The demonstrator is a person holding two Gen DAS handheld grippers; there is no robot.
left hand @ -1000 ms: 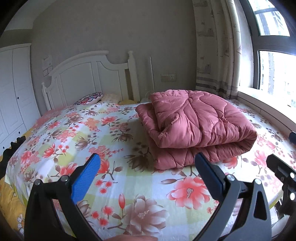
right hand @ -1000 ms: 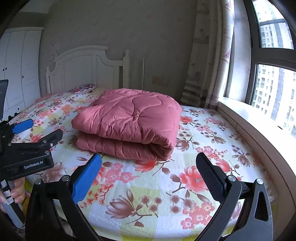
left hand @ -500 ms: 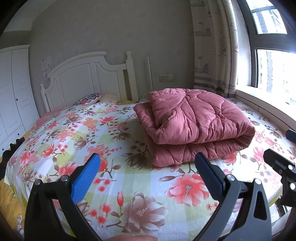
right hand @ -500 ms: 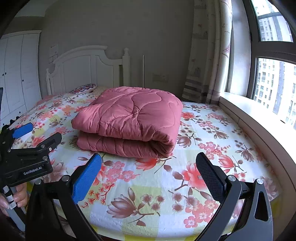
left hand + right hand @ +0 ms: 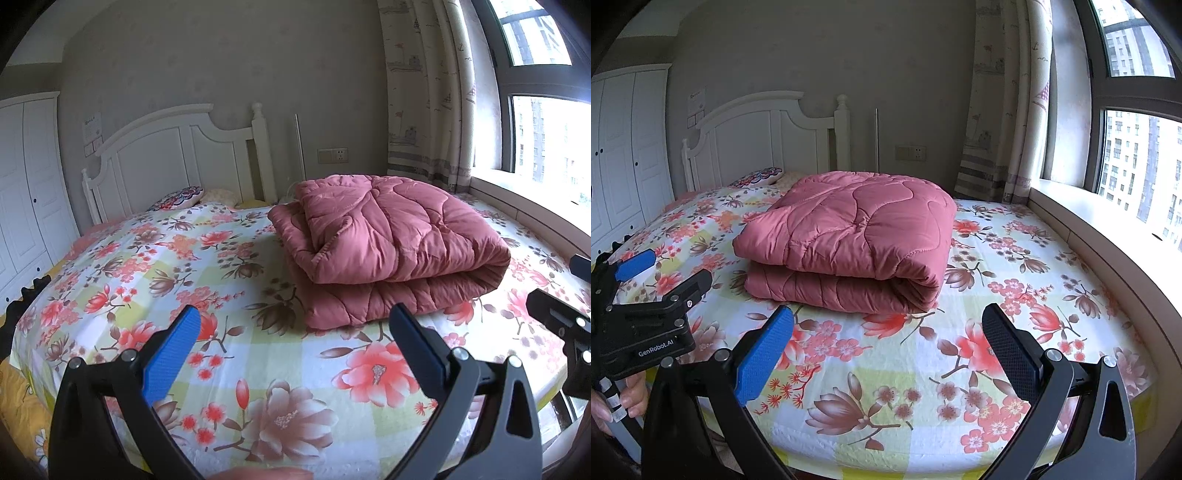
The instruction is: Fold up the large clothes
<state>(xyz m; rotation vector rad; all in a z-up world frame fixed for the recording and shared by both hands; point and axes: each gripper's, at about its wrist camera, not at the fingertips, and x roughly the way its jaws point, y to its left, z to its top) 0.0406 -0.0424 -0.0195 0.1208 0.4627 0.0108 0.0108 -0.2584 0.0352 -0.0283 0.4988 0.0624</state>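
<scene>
While both the left gripper (image 5: 293, 332) and right gripper (image 5: 886, 332) hang spread and empty, the thick pink quilted comforter (image 5: 849, 236) lies folded; any tidying should pinch whole layers.

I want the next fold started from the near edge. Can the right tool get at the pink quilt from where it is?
Probably yes. The right tool is open and empty, and only bare floral sheet lies between it and the pink quilt. It would have to move forward; it is not touching yet.
</scene>
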